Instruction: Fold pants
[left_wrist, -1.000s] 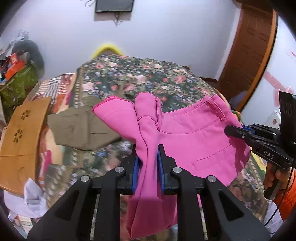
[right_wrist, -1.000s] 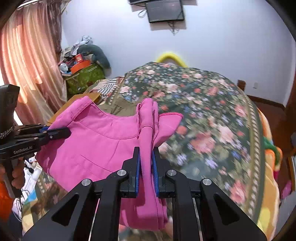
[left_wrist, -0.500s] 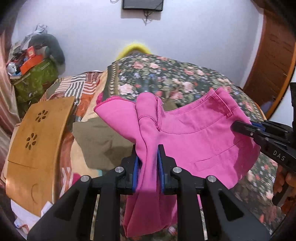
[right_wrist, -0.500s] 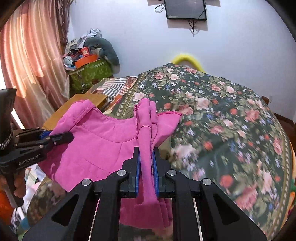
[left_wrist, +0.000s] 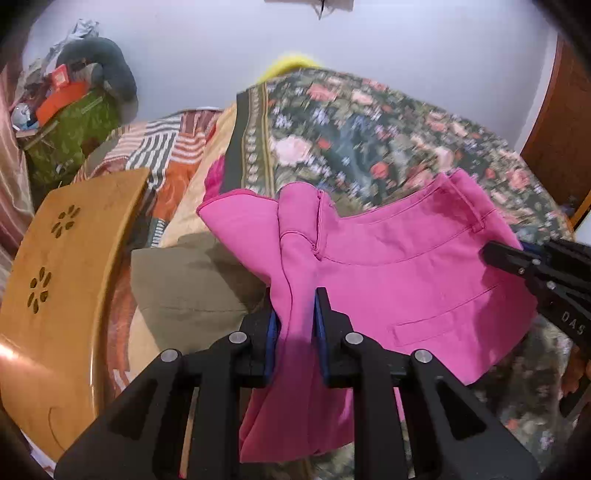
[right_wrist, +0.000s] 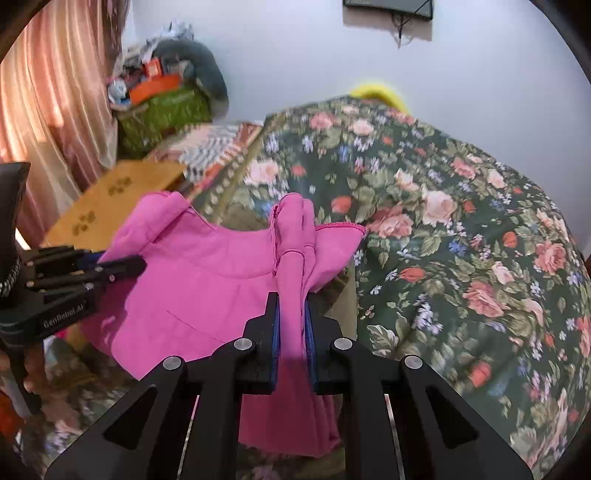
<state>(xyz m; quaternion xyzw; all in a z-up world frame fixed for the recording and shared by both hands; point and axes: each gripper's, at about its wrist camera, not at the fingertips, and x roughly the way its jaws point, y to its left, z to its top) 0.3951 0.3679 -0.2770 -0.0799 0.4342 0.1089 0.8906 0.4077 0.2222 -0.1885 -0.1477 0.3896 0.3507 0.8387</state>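
Observation:
Bright pink pants (left_wrist: 399, 280) hang stretched in the air between my two grippers, above a floral bedspread (left_wrist: 369, 140). My left gripper (left_wrist: 295, 314) is shut on a bunched fold at one end of the waistband. My right gripper (right_wrist: 291, 317) is shut on a bunched fold at the other end. In the left wrist view the right gripper (left_wrist: 524, 266) shows at the right edge. In the right wrist view the left gripper (right_wrist: 110, 267) shows at the left, and the pants (right_wrist: 207, 280) sag between them. The lower legs hang below, hidden behind my fingers.
Olive-brown folded pants (left_wrist: 184, 284) lie on the bed under the pink ones. A wooden lap table (left_wrist: 62, 280) stands at the left. Striped bedding (left_wrist: 162, 147), a green bag with clutter (left_wrist: 70, 122), a curtain (right_wrist: 48, 110) and a brown door (left_wrist: 561, 122) surround the bed.
Both grippers have swung left with the pants held; the wooden table and the clutter corner now show larger, and the olive pants sit closer under the pink ones.

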